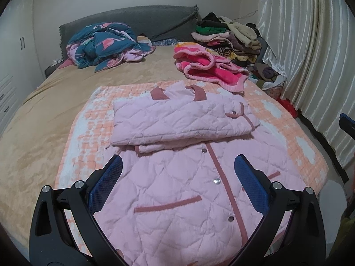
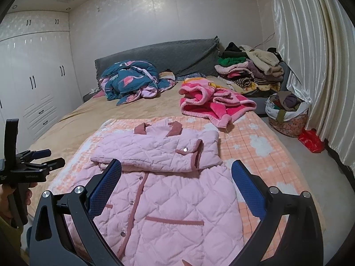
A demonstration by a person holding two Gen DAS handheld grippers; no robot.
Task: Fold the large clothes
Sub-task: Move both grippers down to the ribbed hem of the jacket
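While grippers (image 1: 177, 175) gape, jacket (image 1: 182, 190) below.

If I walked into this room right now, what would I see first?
The big pink quilted jacket would catch your eye first, spread on a peach checked blanket at the near end of the bed, its sleeves folded across its chest. The left gripper and right gripper hang open just above it. Behind it lie a fluffy hot-pink robe on the right and a crumpled blue flamingo quilt by the grey headboard.
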